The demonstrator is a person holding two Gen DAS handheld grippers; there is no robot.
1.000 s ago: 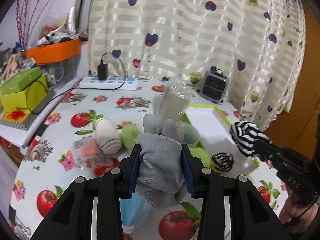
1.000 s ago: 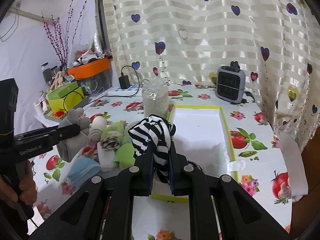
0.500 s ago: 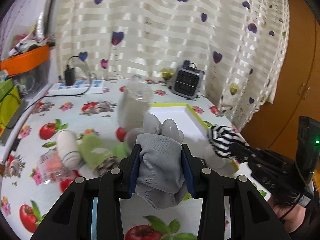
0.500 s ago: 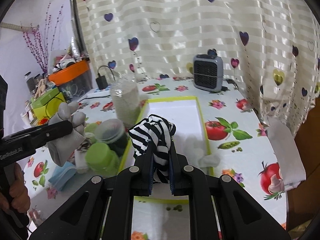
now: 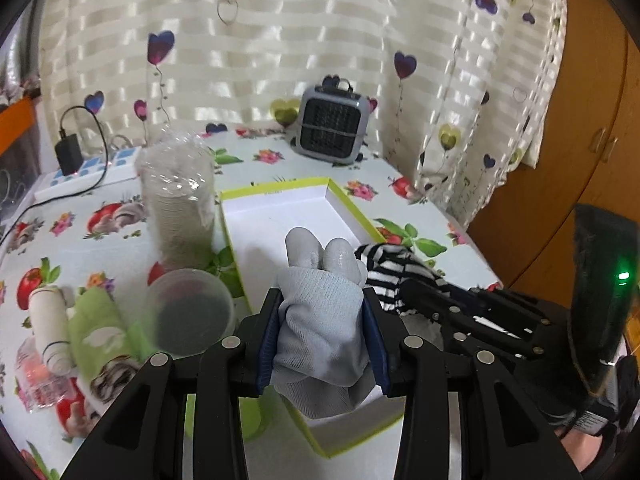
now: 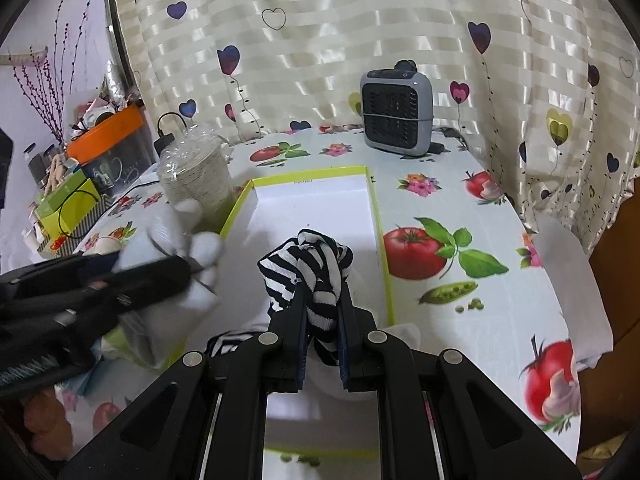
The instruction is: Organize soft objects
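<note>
Two grippers over white box point(image 5: 280, 216) near table's right edge. Left gripper point(image 5: 322, 344) clamped on grey glove point(image 5: 320, 320); right gripper point(image 6: 323, 344) pinched on striped sock point(image 6: 310, 268). Best lowered well inside green rim before releasing, apart, avoiding clear cup point(image 5: 188, 312) at box's left wall.

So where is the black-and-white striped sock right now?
The striped sock is clamped in the right tool, held over the near end of the white tray with the green rim. In the left wrist view it sits just right of the grey glove.
</note>
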